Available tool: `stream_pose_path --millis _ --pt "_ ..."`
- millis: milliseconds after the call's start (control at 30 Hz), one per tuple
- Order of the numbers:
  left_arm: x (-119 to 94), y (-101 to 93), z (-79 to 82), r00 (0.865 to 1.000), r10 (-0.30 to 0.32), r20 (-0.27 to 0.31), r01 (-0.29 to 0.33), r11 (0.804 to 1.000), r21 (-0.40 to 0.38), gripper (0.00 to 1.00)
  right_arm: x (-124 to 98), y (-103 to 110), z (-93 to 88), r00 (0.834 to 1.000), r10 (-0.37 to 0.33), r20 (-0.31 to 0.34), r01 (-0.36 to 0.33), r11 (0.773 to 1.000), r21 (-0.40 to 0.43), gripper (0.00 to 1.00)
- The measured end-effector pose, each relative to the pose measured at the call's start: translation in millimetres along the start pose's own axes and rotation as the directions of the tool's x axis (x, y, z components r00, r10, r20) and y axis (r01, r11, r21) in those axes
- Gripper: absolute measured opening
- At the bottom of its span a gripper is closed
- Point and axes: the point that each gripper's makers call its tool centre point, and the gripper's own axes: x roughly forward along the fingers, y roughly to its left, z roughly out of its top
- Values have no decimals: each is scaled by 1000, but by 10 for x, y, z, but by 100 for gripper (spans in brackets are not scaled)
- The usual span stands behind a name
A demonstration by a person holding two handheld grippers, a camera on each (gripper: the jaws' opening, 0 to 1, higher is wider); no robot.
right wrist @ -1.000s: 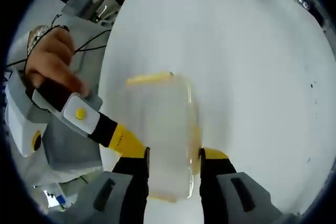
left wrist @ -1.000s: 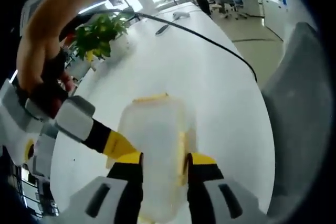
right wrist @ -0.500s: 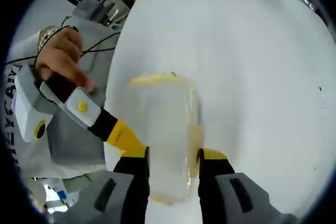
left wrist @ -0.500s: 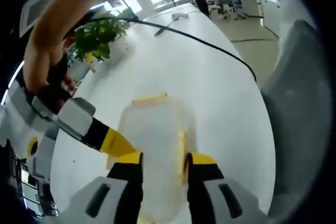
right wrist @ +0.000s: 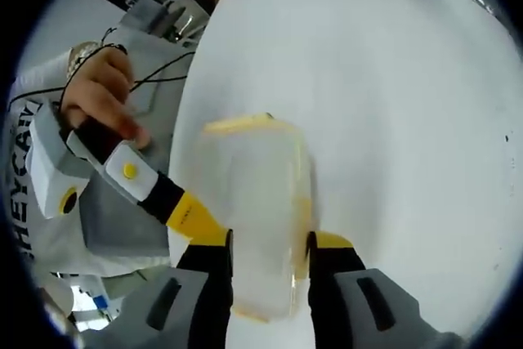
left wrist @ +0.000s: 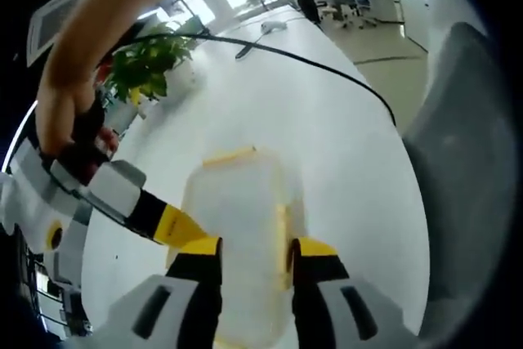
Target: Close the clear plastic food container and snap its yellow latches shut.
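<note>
Between both claws, clamped from opposite ends: left gripper (left wrist: 253, 257) and right gripper (right wrist: 268, 251) each pinching the container (right wrist: 255, 217), clear ribbed plastic, rounded box, lid seemingly down. Probably pressing yellow latches (right wrist: 237, 124) home; next, firm squeeze. Beyond, smooth white table (right wrist: 392, 104), leafy plant (left wrist: 147, 59).

White table (left wrist: 343, 145), clear container (left wrist: 237, 234), seemingly closed

Left hand-held gripper (left wrist: 252, 261) straddles the clear container (left wrist: 235, 234) on the white table (left wrist: 327, 145) — other gripper (left wrist: 163, 222) alongside.
</note>
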Motion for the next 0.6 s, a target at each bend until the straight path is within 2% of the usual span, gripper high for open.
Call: stream_pose_path --millis 600 --pt "13 3 -6 1000 6 -15 -6 1000 7 28 -46 32 34 998 -50 -31 50 999 1 33"
